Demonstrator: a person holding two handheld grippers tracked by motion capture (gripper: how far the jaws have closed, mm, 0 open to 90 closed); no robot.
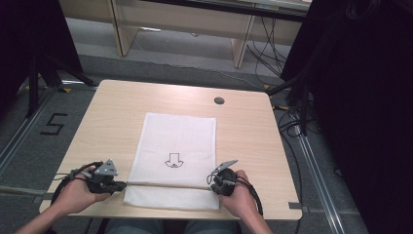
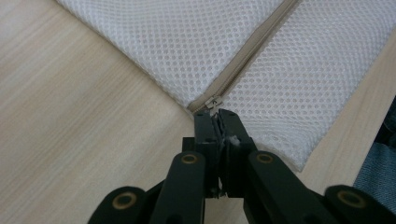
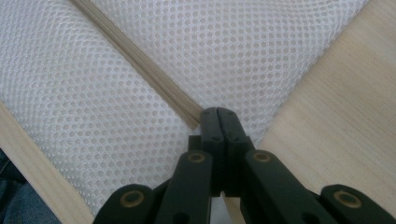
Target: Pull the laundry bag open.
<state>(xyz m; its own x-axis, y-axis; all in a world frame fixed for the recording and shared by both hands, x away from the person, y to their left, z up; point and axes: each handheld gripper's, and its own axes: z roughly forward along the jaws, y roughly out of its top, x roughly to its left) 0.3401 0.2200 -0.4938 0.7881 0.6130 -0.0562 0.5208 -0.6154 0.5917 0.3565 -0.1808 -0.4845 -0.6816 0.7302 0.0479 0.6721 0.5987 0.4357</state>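
A white mesh bag point(image 1: 178, 141) lies flat on the wooden table point(image 1: 243, 131), with a small black arrow mark point(image 1: 173, 160) printed on it. A beige zipper point(image 1: 168, 185) runs across its near end. My left gripper point(image 1: 122, 185) is at the zipper's left end. In the left gripper view its jaws point(image 2: 217, 114) are shut just behind the slider point(image 2: 212, 100), with a thin grey tab pinched between them. My right gripper point(image 1: 213, 183) is at the zipper's right end. Its jaws point(image 3: 217, 111) are shut with the tips on the mesh point(image 3: 257, 46), where the zipper point(image 3: 140, 65) ends.
A round cable hole point(image 1: 219, 100) sits near the table's far edge. Black drapes and stand legs point(image 1: 44, 68) flank the table, and cables point(image 1: 292, 122) trail on the floor at the right. The near table edge is just behind both hands.
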